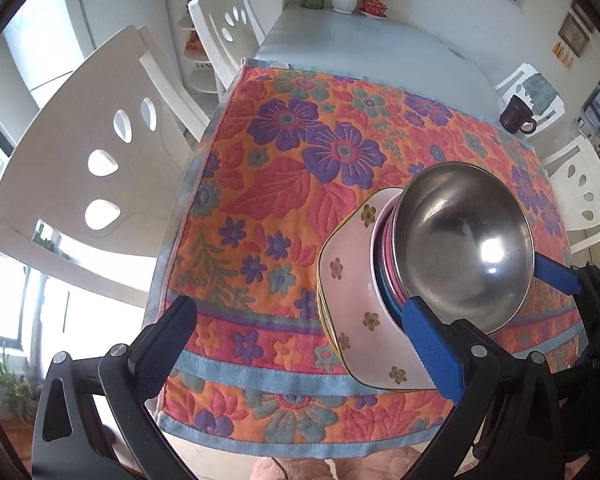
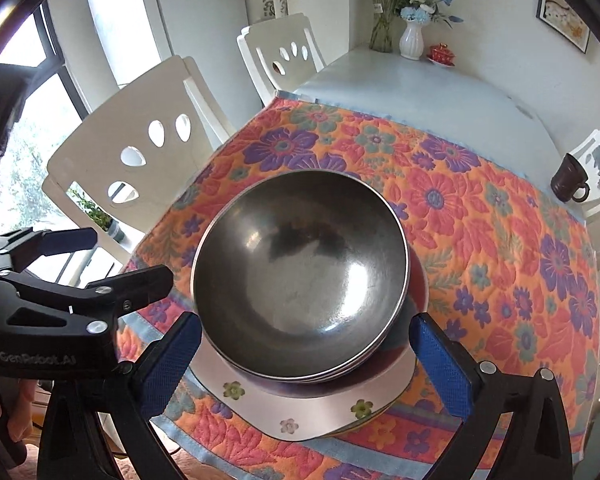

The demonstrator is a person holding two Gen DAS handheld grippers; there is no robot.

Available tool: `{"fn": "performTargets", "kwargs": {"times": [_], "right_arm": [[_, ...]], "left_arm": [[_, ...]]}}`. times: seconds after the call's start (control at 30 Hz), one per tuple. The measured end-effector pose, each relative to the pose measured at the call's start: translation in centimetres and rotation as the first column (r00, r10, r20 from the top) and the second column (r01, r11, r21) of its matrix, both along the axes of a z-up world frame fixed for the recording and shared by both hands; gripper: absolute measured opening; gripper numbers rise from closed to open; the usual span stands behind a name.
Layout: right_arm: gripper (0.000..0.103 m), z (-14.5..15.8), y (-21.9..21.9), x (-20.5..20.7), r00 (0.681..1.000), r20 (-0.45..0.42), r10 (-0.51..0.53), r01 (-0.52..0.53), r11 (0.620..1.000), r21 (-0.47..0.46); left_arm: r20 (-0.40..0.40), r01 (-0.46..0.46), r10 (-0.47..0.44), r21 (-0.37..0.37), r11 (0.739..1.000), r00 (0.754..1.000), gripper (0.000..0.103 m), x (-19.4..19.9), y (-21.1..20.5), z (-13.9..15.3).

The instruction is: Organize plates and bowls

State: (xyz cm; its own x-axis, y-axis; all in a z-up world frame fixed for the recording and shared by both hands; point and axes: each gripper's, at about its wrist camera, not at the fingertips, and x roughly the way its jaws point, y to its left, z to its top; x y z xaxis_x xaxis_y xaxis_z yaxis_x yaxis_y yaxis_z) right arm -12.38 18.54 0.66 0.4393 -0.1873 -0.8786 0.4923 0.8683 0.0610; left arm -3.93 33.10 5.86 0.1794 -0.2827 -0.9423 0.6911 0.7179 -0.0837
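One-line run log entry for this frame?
stage: stacking done | stack: steel bowl atop bowls on floral plate | left claw: open, empty | right claw: open, empty

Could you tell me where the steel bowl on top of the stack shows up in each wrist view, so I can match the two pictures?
Left wrist view: the steel bowl sits right of centre, topping the stack on the floral square plate.
Right wrist view: the bowl fills the centre.
Shared landmark: the dark mug at the cloth's far right edge.
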Motion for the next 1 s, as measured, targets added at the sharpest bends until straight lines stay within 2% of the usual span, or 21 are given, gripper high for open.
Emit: {"fn": "performTargets", "kwargs": {"times": [0.33, 1.0], "right_arm": [[0.103, -0.3, -0.8, -0.3, 0.999, -0.008, -0.032, 0.032, 0.999, 0.011], [0.103, -0.3, -1.4, 0.2, 1.0, -0.021, -0.01, 0.01, 1.0, 0.006]], "left_arm": [[0.018, 0.028, -0.028, -0.005, 1.0, 0.999, 0.102, -0.3, -0.7, 0.1], [0.02, 0.016, -0.016, 0.001, 1.0, 1.0, 0.102, -0.3, -1.1, 0.0]]}}
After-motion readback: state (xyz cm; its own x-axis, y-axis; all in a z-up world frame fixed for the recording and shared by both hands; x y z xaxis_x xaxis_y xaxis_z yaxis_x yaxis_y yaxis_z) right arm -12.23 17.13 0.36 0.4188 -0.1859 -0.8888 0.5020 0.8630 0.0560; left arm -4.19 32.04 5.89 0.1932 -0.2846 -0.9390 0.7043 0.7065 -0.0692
